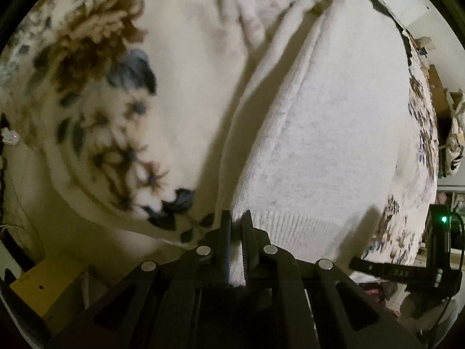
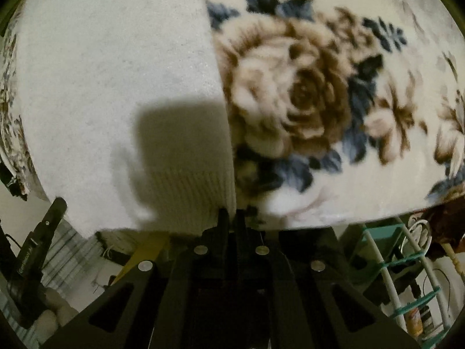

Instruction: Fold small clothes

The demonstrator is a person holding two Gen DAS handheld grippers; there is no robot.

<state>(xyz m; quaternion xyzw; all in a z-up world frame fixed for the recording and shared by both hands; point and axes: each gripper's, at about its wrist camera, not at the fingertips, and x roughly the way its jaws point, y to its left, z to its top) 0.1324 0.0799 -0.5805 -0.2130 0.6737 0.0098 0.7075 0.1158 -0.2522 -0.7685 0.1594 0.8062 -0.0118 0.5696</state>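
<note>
The left gripper has its fingers clenched on the ribbed hem of a white knit garment, a sliver of the knit pinched between the two black pads. From that pinch the garment runs forward and away, lying lengthwise on a cream floral blanket printed with brown roses and blue-grey leaves (the print is blurred here). A long fold of the knit rises along the garment's left side. At the lower right of this view the other black tool shows beside the hem, with a small green light glowing on it.

The right gripper likewise has its fingers closed on the same white knit garment, at the ribbed hem's right-hand corner. The garment fills the left half of this view, a squarish shadow falling across it near the fingers; its straight side edge borders the floral blanket, which spreads to the right. Below the blanket's edge, at lower right, stands a white wire rack with green bands.
</note>
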